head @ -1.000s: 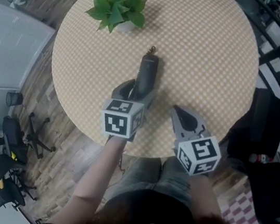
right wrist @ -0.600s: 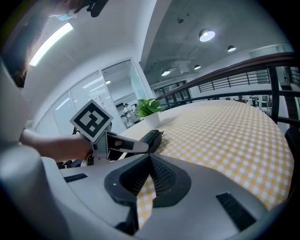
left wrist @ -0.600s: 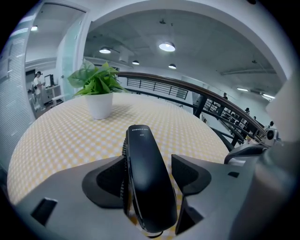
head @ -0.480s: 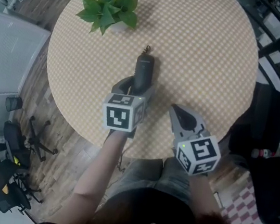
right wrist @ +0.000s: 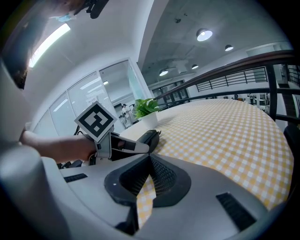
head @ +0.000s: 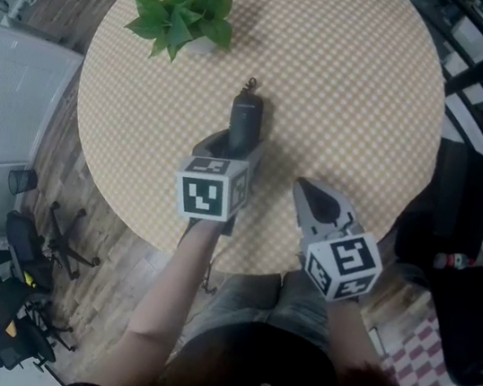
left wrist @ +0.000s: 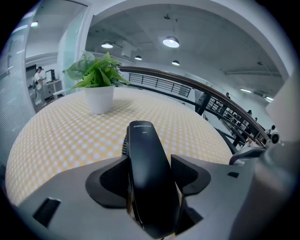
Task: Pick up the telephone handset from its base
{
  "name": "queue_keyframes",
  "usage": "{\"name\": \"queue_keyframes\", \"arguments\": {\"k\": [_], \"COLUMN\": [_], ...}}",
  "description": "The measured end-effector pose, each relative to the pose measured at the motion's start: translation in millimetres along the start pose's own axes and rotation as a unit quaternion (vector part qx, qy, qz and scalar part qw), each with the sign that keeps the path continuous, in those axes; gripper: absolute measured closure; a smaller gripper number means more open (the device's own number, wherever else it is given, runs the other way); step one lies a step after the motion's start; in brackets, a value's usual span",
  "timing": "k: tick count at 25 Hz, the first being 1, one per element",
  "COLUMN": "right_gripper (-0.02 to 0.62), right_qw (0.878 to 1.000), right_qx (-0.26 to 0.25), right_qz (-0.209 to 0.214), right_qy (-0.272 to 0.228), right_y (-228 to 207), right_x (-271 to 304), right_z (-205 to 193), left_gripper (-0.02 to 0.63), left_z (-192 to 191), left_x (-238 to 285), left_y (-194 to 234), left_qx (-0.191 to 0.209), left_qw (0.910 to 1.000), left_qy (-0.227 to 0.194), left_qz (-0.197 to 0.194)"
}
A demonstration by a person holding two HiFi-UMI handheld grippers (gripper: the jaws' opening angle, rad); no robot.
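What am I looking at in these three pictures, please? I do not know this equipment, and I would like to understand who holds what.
There is no robot here: a person holds a two-jaw gripper in each hand. One picture comes from a camera on the person's head, looking down. The other two come from cameras riding on the grippers. On the round checked table stands a potted plant. The left gripper is closed on a black telephone handset. The right gripper is shut and holds nothing. The cubes with square markers are parts of the grippers. I can make out no telephone base.
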State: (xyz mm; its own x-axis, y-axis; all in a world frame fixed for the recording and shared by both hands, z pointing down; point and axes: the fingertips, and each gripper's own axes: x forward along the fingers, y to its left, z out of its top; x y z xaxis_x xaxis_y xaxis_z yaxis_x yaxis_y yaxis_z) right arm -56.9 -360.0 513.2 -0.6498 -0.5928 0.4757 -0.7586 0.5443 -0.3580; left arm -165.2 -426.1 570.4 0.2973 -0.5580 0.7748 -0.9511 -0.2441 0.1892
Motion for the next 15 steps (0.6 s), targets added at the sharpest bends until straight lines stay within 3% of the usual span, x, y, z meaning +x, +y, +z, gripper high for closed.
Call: {"name": "queue_keyframes", "arguments": {"k": [15], "right_gripper": [0.586], "right_qw": [1.0], "right_qx": [-0.012], "right_qz": [0.007], "right_qy": [-0.004], "right_y": [7], "right_x": [-11], "right_z": [3], "left_gripper": [0.327], "left_z": [-11], "left_x": [-10], "left_y": [0], "left_qx": [-0.014], "left_qw": [0.9999], "left_qy": [0.007], "left_qz": [0.004]}}
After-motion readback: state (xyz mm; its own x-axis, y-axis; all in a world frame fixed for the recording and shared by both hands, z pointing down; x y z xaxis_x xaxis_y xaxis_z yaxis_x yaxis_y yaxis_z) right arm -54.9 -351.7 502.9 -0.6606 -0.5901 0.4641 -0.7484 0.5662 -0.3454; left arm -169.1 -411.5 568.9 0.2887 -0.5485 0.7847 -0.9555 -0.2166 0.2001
